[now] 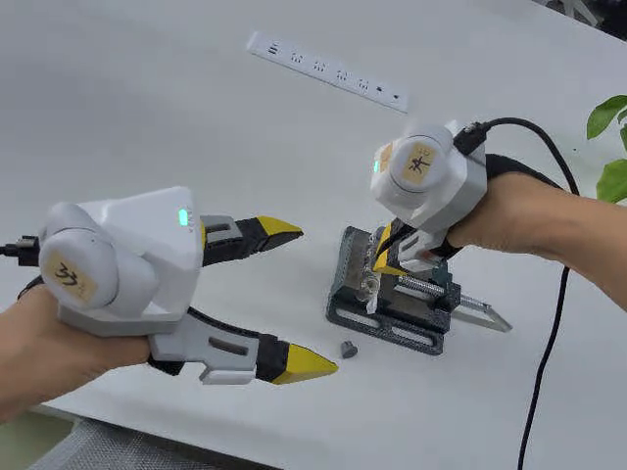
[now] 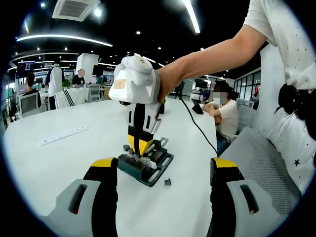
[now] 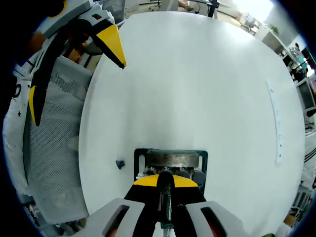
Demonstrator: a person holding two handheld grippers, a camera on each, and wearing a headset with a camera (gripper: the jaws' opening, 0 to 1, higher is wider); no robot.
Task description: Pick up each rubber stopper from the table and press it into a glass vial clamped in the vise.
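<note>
Spots loose rubber stopper (image 1: 347, 348) on tabletop (image 1: 147, 108) just beside vise (image 1: 392, 318), nearest wide-open, empty fingers of left gripper (image 1: 312, 299); right gripper (image 1: 384, 264) pinched closed down at vise, load untellable.

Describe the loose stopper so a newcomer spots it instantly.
On the white table, find the dark vise beneath the right gripper. Just off the vise's near corner, toward the open left gripper, sits the stopper: a small dark grey plug. It lies loose on bare tabletop, unlike the vials clamped in the vise.
</note>
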